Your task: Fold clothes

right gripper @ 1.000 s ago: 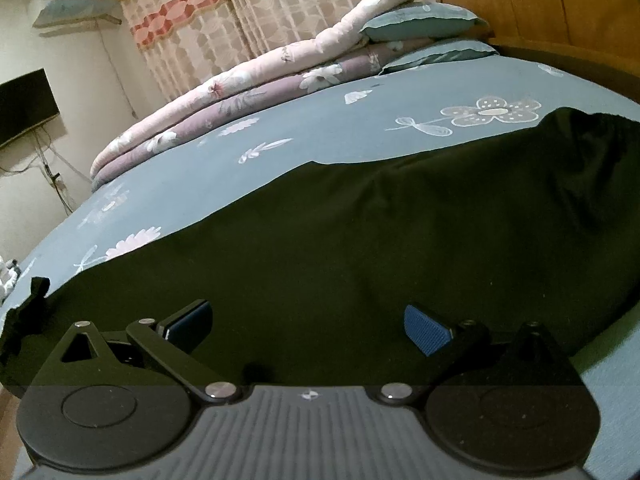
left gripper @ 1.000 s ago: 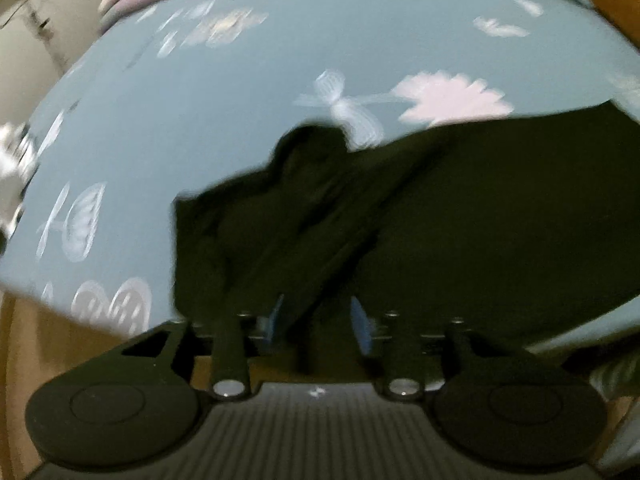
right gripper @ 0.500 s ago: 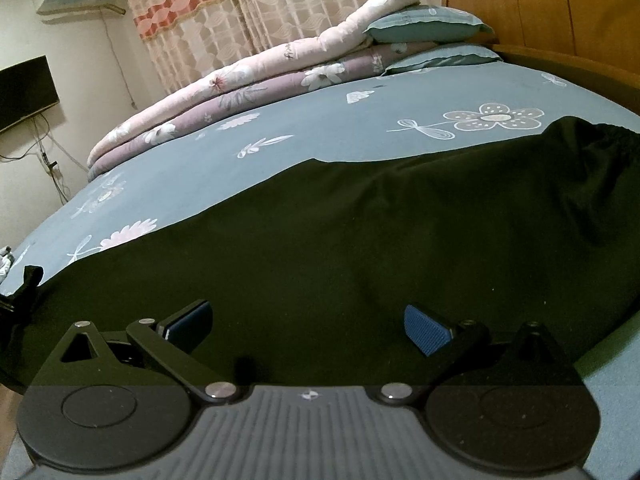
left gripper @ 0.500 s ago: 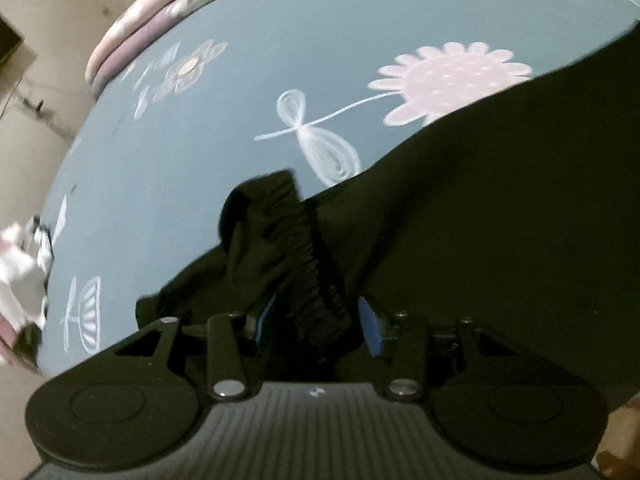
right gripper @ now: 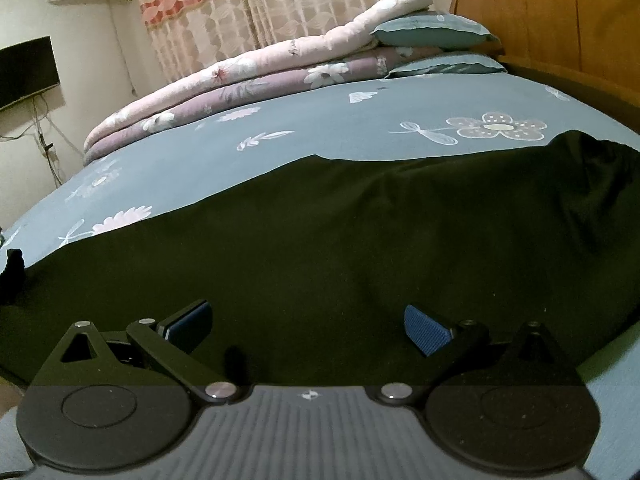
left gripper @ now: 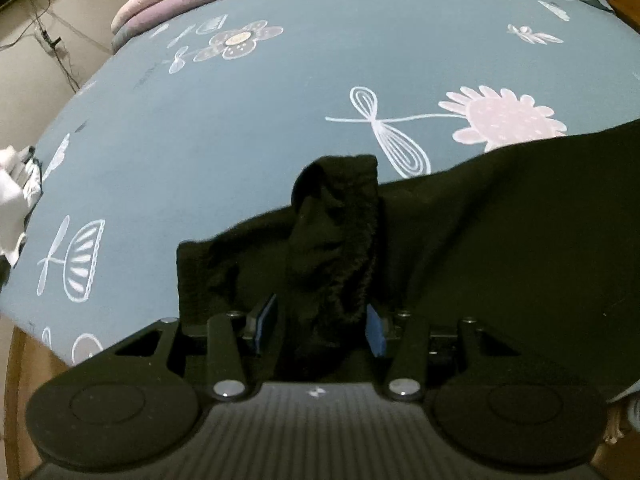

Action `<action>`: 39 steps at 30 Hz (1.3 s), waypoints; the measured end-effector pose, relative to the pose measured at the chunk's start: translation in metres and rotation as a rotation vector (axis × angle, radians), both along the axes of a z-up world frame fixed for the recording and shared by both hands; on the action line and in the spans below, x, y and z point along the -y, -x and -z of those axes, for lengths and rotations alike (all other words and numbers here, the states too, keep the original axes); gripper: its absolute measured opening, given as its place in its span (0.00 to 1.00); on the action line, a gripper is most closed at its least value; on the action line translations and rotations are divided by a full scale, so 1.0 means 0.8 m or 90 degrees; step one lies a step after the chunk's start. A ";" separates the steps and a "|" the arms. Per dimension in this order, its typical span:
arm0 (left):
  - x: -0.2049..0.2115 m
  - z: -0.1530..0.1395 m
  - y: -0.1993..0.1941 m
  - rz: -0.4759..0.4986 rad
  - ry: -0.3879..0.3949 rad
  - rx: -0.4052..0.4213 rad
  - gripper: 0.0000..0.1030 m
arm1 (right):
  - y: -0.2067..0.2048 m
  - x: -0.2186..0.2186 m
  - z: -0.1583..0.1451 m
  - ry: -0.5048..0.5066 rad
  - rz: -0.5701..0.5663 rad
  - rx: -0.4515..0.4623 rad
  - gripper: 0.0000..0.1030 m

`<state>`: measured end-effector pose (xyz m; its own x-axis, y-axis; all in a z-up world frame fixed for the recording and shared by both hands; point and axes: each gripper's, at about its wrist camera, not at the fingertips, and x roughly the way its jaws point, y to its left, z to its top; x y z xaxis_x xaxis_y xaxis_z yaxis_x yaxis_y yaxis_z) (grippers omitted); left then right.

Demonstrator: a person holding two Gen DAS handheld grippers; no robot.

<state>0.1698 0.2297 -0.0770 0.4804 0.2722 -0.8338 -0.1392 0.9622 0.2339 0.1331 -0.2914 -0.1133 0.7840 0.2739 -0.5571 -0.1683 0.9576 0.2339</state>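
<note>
Black garment (right gripper: 320, 248) flat across bedsheet (left gripper: 280, 92), ruffled end bunched in clamped left gripper (left gripper: 320, 326); right gripper (right gripper: 308, 322) spread wide.

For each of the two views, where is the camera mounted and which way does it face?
Left wrist: sits on the left claw, looking along its blue pads across the blue bedsheet; a bunched strip of the black garment is clamped between them.
Right wrist: sits on the right claw, open, low over the black garment, facing the folded quilts and curtain.
Shared: the garment and the flowered sheet.
</note>
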 end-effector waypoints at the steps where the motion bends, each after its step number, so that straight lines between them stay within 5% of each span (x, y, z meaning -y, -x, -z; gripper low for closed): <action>1: 0.002 0.002 -0.005 0.008 -0.003 0.003 0.46 | 0.000 -0.002 0.000 0.005 0.000 0.001 1.00; 5: 0.013 0.008 -0.024 0.049 -0.012 0.009 0.46 | -0.002 -0.012 0.002 0.041 0.002 0.004 1.00; 9: 0.019 0.005 -0.021 0.085 -0.006 0.023 0.21 | -0.001 -0.025 0.005 0.088 0.001 0.006 1.00; 14: -0.008 -0.016 0.016 0.065 0.027 0.072 0.12 | 0.000 -0.035 0.008 0.129 0.000 0.012 1.00; 20: -0.062 -0.037 0.059 0.010 0.099 0.128 0.10 | 0.003 -0.038 0.008 0.141 0.002 0.013 1.00; 31: -0.149 -0.063 0.095 -0.038 0.342 0.219 0.10 | -0.005 -0.058 -0.001 0.168 0.024 -0.019 1.00; 39: -0.177 -0.013 0.095 -0.080 0.383 0.176 0.10 | -0.010 -0.100 -0.006 0.213 -0.009 -0.014 1.00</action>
